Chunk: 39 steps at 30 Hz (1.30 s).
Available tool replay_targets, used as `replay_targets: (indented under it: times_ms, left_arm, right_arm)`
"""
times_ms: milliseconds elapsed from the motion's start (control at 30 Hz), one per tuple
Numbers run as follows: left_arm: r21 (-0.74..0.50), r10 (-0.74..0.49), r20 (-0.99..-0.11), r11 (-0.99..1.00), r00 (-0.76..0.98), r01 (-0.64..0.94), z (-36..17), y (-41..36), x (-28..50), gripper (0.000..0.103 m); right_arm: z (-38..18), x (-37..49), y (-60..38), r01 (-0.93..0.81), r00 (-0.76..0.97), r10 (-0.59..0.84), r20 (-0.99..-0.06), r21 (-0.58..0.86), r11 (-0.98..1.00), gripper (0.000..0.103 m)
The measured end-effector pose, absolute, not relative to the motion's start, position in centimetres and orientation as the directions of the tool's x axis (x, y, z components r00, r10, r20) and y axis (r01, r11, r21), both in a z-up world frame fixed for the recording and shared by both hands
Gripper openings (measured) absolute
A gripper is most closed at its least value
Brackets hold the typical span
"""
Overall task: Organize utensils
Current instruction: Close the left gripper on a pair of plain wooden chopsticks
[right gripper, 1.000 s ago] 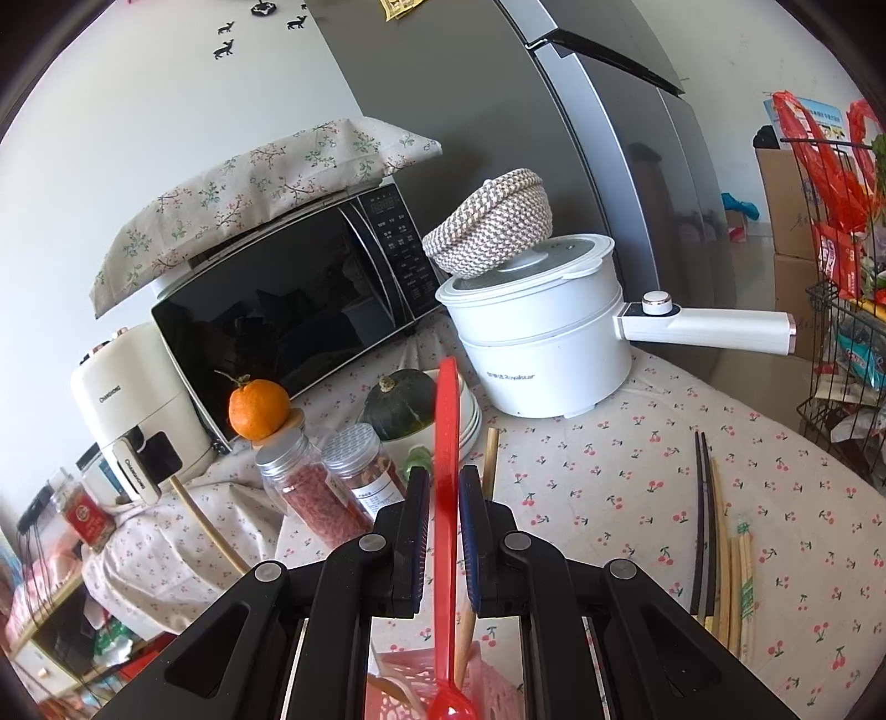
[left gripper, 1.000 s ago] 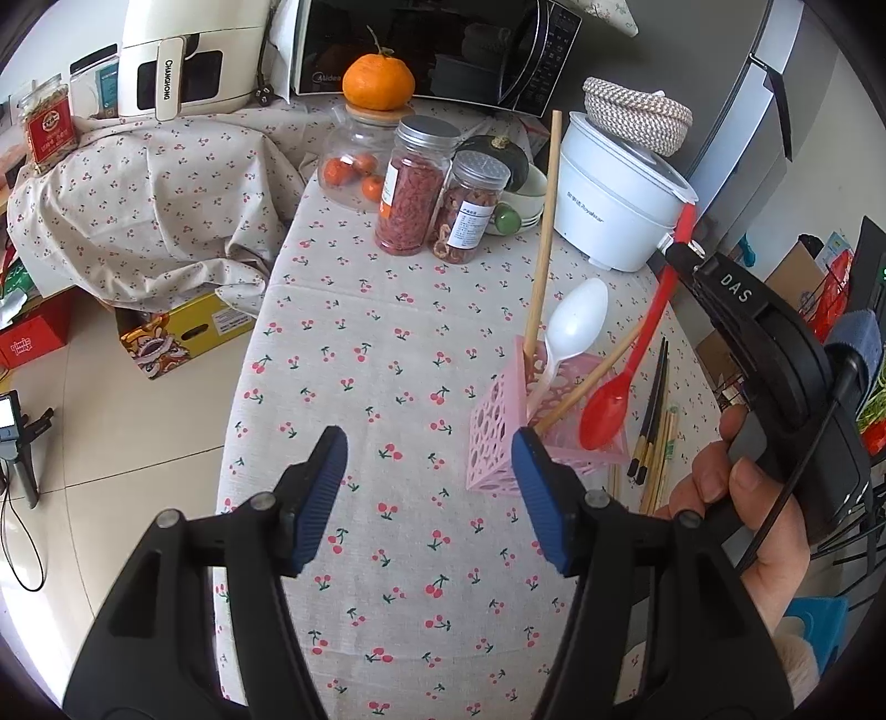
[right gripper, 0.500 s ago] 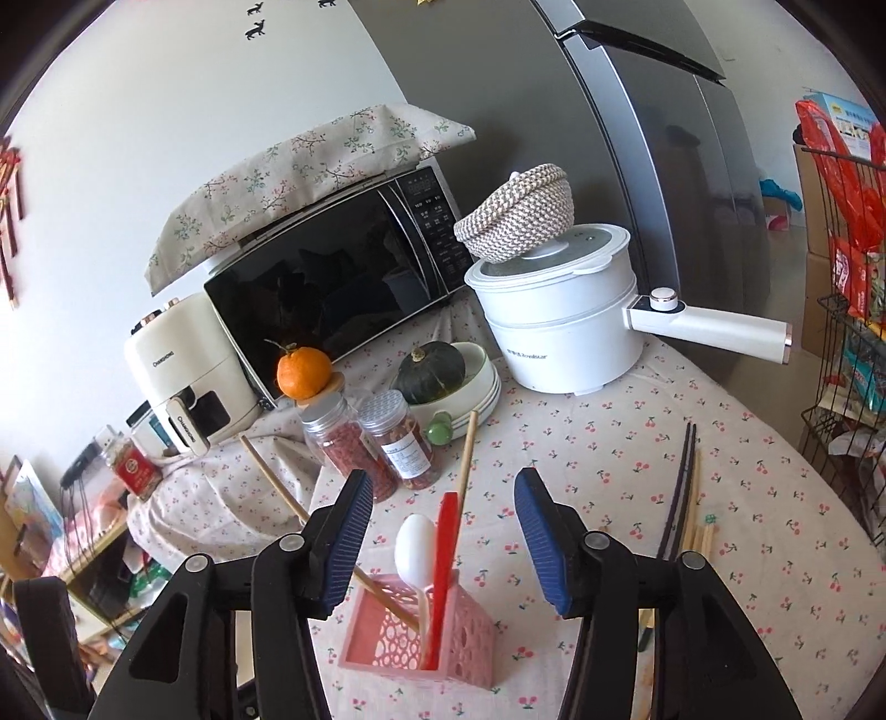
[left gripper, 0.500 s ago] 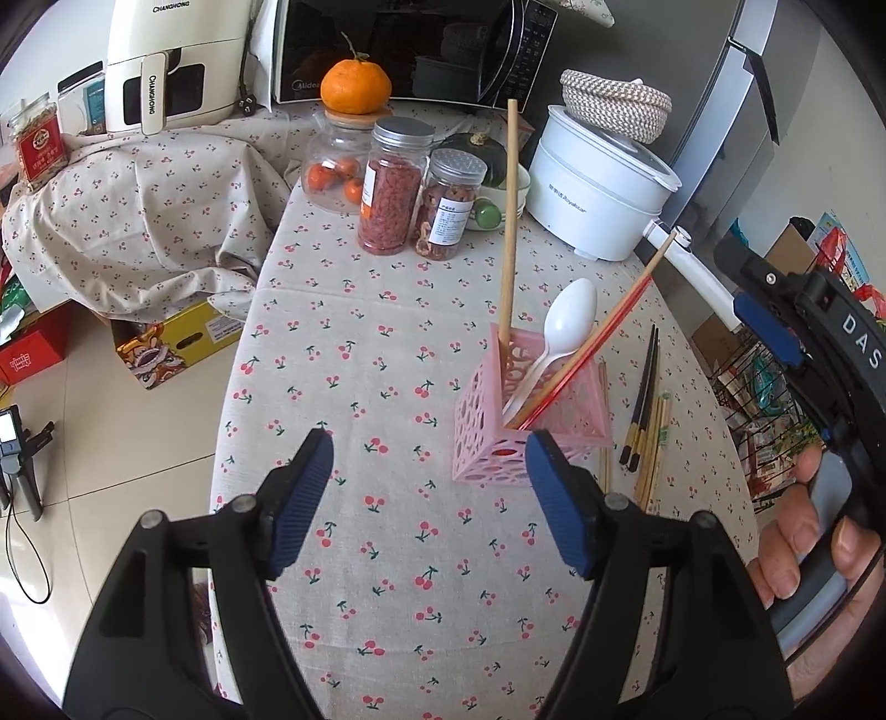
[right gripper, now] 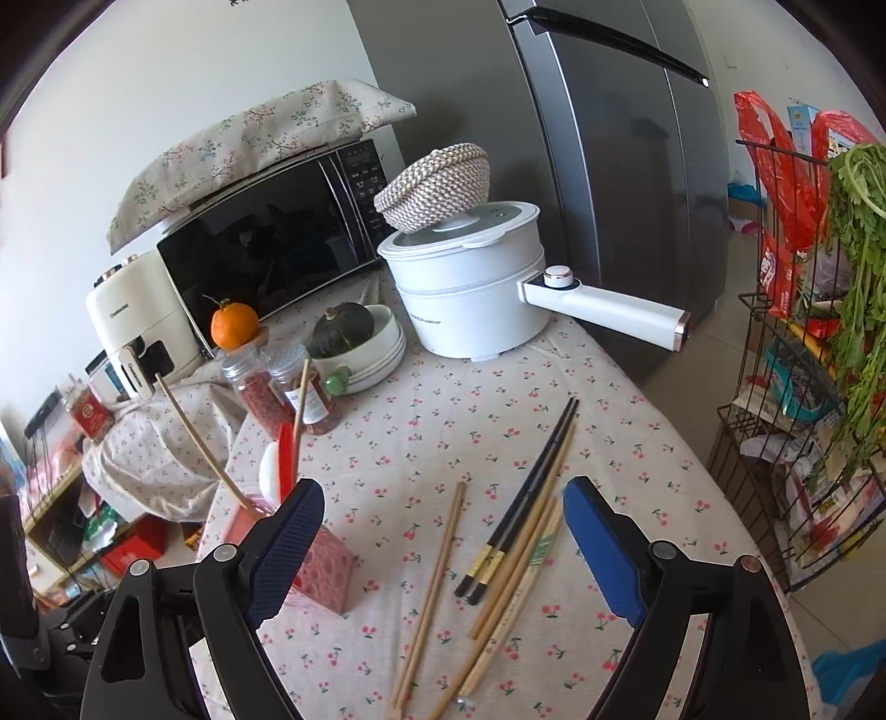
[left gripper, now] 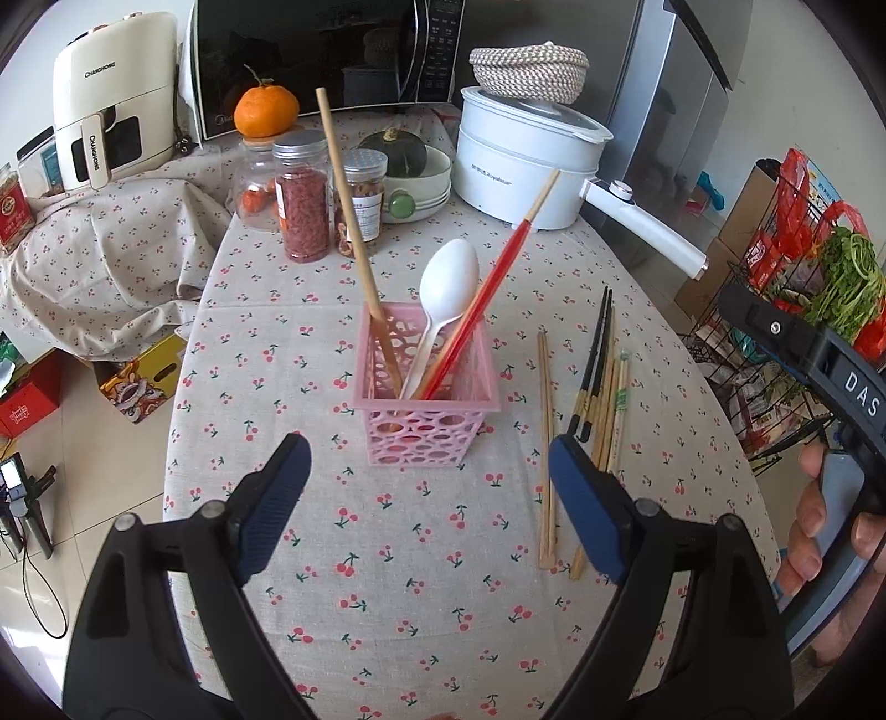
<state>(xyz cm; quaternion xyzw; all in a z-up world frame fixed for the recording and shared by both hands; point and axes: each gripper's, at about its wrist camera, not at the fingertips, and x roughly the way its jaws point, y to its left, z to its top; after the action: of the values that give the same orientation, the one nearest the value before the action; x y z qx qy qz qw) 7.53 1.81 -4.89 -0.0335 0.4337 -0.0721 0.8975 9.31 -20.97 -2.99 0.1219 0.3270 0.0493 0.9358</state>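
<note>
A pink perforated holder (left gripper: 423, 412) stands mid-table and holds a white spoon (left gripper: 447, 282), a red utensil (left gripper: 487, 304) and a long wooden stick (left gripper: 354, 232). It also shows in the right wrist view (right gripper: 318, 570). Black chopsticks (left gripper: 595, 357) and several wooden chopsticks (left gripper: 609, 404) lie loose on the cloth to its right. My left gripper (left gripper: 429, 498) is open and empty, just in front of the holder. My right gripper (right gripper: 443, 548) is open and empty above the loose chopsticks (right gripper: 515, 548); its body (left gripper: 819, 360) shows at the right.
At the back stand two spice jars (left gripper: 302, 196), a glass jar with an orange on top (left gripper: 266, 111), a bowl with a squash (left gripper: 412, 177), a white electric pot (left gripper: 520, 166) with a long handle, a microwave (left gripper: 332, 50). A wire rack (right gripper: 803, 387) stands right of the table.
My right gripper opened and let go of the red utensil, which now stands in the holder. It then pulled back and moved right over the loose chopsticks. My left gripper drew back slightly.
</note>
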Motion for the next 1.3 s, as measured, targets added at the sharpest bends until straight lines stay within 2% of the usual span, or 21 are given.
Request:
replay_targets:
  times_ms: [167,433,533,600,667,767,933,1100,1300]
  left_arm:
    - [-0.082,-0.155,-0.784,0.986,0.601,0.147,-5.4,-1.4,7.5,0.089]
    - [-0.058,-0.186,-0.818,0.968,0.544,0.243,-6.4,-7.4,8.6,0.089]
    - [-0.011,-0.152,-0.830,0.966,0.537,0.257,-7.1,-10.1,10.2,0.088]
    - [-0.008,-0.146,-0.842,0.966,0.519,0.260,-7.7,-11.8,11.8,0.084]
    - [-0.023,-0.149,-0.864,0.966,0.481,0.258,-8.5,-13.2,13.8,0.067]
    - [-0.028,-0.126,-0.891,0.974,0.436,0.225,-10.0,-14.4,16.8,0.050]
    - [-0.006,-0.073,-0.922,0.984,0.381,0.175,-12.6,-14.8,20.6,0.035]
    - [0.022,-0.030,-0.938,0.989,0.346,0.144,-14.4,-14.8,22.8,0.033]
    - [0.008,-0.030,-0.952,0.992,0.306,0.124,-15.6,-14.4,24.0,0.030]
  right_arm:
    - [-4.0,9.2,-24.0,0.034,0.739,0.137,-0.659,0.239,0.970,0.091]
    - [-6.1,10.2,-29.7,0.194,0.611,0.115,-0.783,0.289,0.938,0.091]
    - [-7.4,11.1,-30.8,0.213,0.562,0.105,-0.821,0.266,0.940,0.091]
    - [-8.2,11.8,-31.6,0.229,0.537,0.098,-0.838,0.257,0.939,0.091]
    - [-8.8,12.3,-32.4,0.240,0.525,0.090,-0.846,0.249,0.938,0.091]
    - [-9.4,13.1,-33.5,0.271,0.513,0.060,-0.856,0.228,0.935,0.091]
    - [-10.6,14.0,-34.4,0.274,0.470,0.103,-0.877,0.256,0.927,0.091]
    - [-10.5,14.5,-34.0,0.239,0.478,0.080,-0.875,0.217,0.947,0.091]
    - [-11.4,14.9,-33.7,0.223,0.450,0.126,-0.884,0.247,0.943,0.091]
